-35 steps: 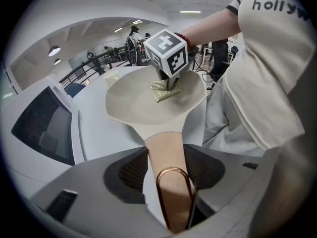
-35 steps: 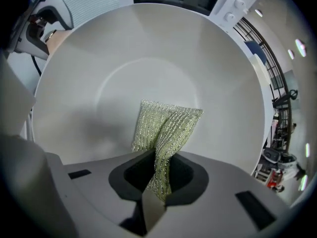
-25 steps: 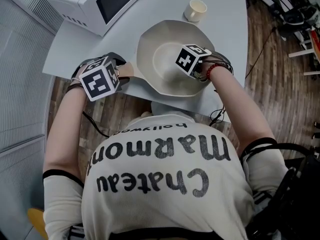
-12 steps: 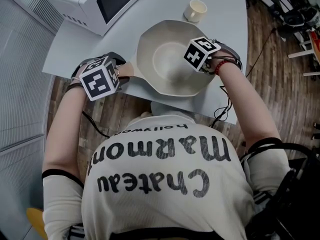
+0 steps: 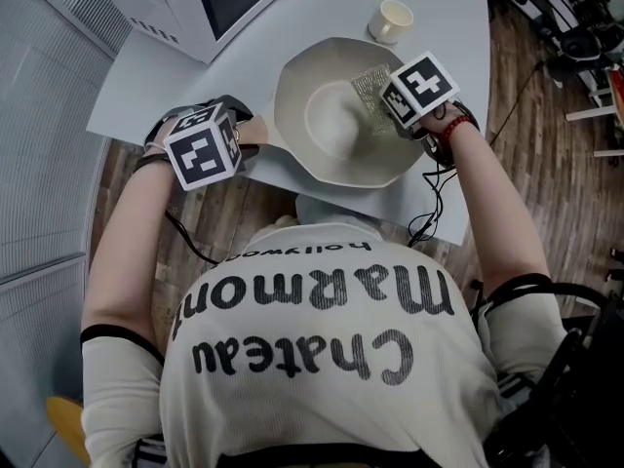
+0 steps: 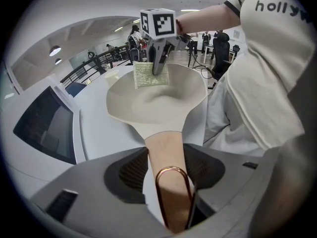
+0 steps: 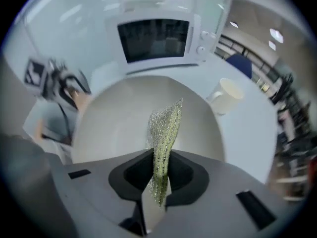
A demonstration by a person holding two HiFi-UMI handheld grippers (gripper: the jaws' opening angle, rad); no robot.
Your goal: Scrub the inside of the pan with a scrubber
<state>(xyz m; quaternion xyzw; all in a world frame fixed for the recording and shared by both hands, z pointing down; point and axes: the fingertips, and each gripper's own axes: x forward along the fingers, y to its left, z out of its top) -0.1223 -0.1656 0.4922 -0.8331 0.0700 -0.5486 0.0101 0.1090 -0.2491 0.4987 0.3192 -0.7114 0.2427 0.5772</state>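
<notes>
1. Far left on the counter (image 5: 156, 86), the white microwave (image 5: 210, 3) sits well clear of the work. No bother there.
2. My left gripper (image 6: 166, 175) has its jaws clamped on the pan handle (image 6: 166, 150), with the copper hanging loop (image 6: 172, 168) lying between them. The job on this side, I reckon, is to hold firm so the pan can't spin or slide.
3. In the centre, the pale pan (image 5: 297, 86) sits flat on the counter near its front edge. Its handle points left and its bowl is bare.
4. Right of centre, the scrubber (image 5: 370, 88), a glittery mesh sheet, is up at the pan's far-right inner wall. My right gripper (image 7: 157, 180) pinches its lower edge, jaws pressed onto it, and most of the sheet stands free. I can't tell whether it's actually pressing on the wall.
5. To scrub well, I'd lay the sheet flatter to the surface, bear down, and sweep circles from wall to bottom, jaw tips held off the coating.
6. At the back right, the cream cup (image 5: 390, 19) stands just beyond the rim, so I'll mind my swing.
</notes>
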